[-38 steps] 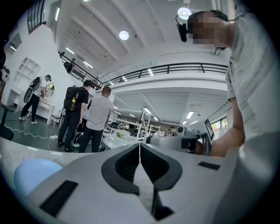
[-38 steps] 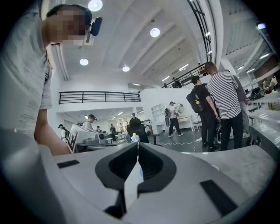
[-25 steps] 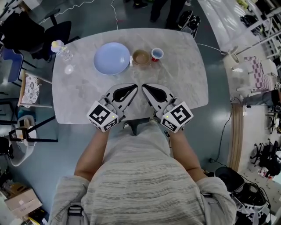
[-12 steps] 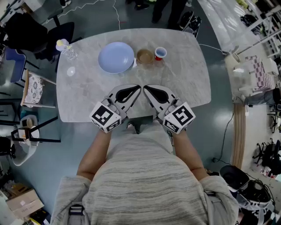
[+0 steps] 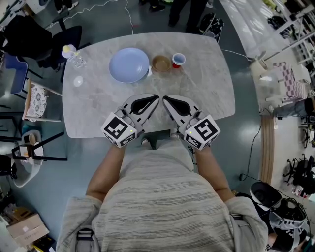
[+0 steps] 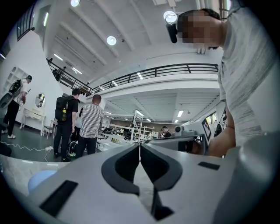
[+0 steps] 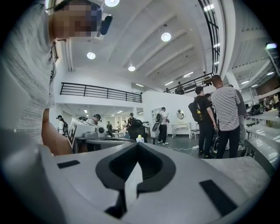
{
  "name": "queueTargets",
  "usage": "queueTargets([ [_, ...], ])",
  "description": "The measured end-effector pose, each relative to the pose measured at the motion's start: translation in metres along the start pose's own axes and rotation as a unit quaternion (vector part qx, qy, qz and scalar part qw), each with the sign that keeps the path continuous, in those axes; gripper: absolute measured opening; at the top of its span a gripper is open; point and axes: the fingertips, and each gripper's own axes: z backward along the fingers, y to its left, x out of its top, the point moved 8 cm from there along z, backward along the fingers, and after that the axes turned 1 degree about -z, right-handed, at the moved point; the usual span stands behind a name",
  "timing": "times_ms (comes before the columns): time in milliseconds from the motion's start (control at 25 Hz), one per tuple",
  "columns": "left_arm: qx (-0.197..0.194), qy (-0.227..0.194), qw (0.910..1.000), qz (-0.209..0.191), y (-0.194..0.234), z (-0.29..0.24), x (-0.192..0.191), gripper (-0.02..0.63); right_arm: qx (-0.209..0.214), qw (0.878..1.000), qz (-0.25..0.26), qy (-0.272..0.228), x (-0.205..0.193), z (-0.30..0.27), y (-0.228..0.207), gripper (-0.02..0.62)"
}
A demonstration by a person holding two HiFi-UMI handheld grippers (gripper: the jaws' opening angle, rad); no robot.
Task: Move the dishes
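Note:
On the far side of the marble table (image 5: 206, 93) lie a pale blue plate (image 5: 129, 65), a brown bowl (image 5: 161, 64) and a small red cup (image 5: 178, 60), in a row. My left gripper (image 5: 156, 97) and right gripper (image 5: 165, 98) rest near the table's near edge, tips angled toward each other, well short of the dishes. Both are shut with nothing between the jaws. The left gripper view shows the left gripper (image 6: 140, 146) closed, with the blue plate (image 6: 41, 180) at the lower left. The right gripper (image 7: 138, 146) is closed in its own view.
A clear bottle (image 5: 74, 58) and a glass (image 5: 78, 80) stand at the table's far left corner. Chairs (image 5: 34, 98) sit left of the table. People (image 6: 89, 127) stand beyond the far edge. Cables (image 5: 125, 15) cross the floor.

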Motion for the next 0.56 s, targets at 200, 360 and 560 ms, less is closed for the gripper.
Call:
queueTargets([
  [200,-0.003,0.001,1.0,0.005,0.0013,-0.0005,0.0006,0.021,0.001,1.0,0.002,0.003,0.0014,-0.0012,0.0007,0.017],
  [360,-0.002,-0.001,1.0,0.004,0.0021,-0.0015,-0.0006,0.021,-0.001,1.0,0.003,0.004,0.0008,-0.0023,-0.0007,0.017],
  [560,-0.003,-0.001,1.0,0.002,0.0011,0.0003,0.0004,0.021,-0.003,1.0,-0.001,0.004,0.0,-0.0023,0.0013,0.017],
])
